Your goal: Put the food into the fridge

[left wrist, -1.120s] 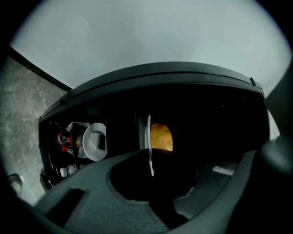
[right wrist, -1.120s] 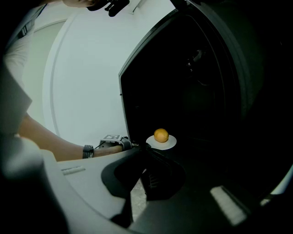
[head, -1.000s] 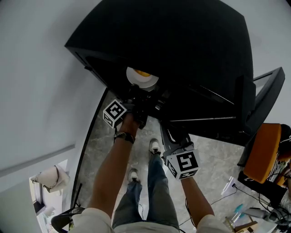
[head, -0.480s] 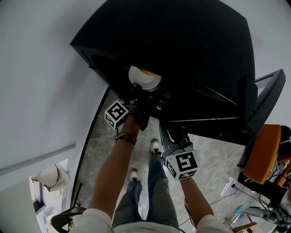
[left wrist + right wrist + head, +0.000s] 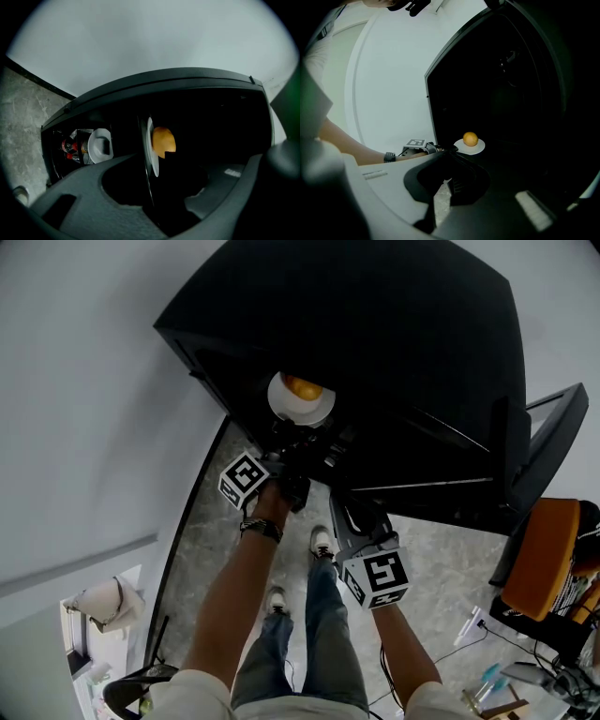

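Observation:
A white plate point(image 5: 296, 409) carrying an orange point(image 5: 304, 388) rests on a dark shelf inside the open black fridge point(image 5: 375, 343). My left gripper point(image 5: 298, 442) is just in front of the plate, and its jaws are opening. In the left gripper view the plate point(image 5: 150, 145) and orange point(image 5: 163, 139) lie beyond the spread jaws point(image 5: 168, 180), with the plate's near rim in the gap and no pad pressing it. In the right gripper view the left gripper point(image 5: 440, 148) sits at the edge of the plate point(image 5: 476, 148). My right gripper point(image 5: 349, 512) hangs lower, below the fridge opening, tips together and empty.
The fridge door point(image 5: 511, 460) stands open at the right. A white cup point(image 5: 100, 145) and red-capped bottles point(image 5: 69, 149) sit deeper in the fridge. An orange chair point(image 5: 546, 554) and cables point(image 5: 478, 624) lie at the right on the marble floor point(image 5: 202, 531). A white wall point(image 5: 84, 409) runs along the left.
The left gripper has drawn back a little from the plate and let go of its rim. The plate and orange now show more fully. The right gripper has stayed put.

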`<state>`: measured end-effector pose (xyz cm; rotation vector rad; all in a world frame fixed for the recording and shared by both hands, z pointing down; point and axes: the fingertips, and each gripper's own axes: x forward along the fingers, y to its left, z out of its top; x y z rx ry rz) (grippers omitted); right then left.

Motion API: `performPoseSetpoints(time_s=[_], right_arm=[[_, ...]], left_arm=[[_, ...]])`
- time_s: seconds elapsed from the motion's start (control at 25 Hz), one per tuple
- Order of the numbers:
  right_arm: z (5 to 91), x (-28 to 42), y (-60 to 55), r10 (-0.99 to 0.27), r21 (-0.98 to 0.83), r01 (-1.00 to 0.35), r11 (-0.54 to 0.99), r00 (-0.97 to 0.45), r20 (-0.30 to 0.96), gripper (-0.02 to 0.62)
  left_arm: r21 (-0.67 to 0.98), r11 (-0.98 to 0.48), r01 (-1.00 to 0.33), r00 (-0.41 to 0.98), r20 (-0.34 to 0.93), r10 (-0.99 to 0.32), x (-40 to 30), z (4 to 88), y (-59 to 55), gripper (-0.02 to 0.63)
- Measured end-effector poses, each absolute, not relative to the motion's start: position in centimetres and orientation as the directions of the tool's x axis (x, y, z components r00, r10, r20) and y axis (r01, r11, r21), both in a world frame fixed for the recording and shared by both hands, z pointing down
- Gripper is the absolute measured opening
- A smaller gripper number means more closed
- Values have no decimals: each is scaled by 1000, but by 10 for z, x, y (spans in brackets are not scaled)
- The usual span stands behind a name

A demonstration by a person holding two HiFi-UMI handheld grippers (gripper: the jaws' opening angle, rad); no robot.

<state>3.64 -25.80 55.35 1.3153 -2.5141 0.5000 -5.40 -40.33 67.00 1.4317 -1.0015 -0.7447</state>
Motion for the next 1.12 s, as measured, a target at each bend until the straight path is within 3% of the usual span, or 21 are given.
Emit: performPoseSetpoints(time_s=[0.32,0.48,0.84,1.12], right_arm=[[532,39,-261,-761,-149,-838,525,-540,360,8],[512,45,-261,-781,-123,-849,515,-523,340,8],[459,45,-251,-798,-104,-851,515,-520,305,8],[411,45,-230,-801,-84,-845,528,-529,281,8]], left_arm=[[927,-27,-374,510,181,-841,-54,673,-371,132],[893,-65,-446,534,206,-820,-56,660,-355,-2],[651,-372,-662,653,257,-712,-47,595,-318,0],[460,-562,-687,706,239,-667,-35,516,-285,3]])
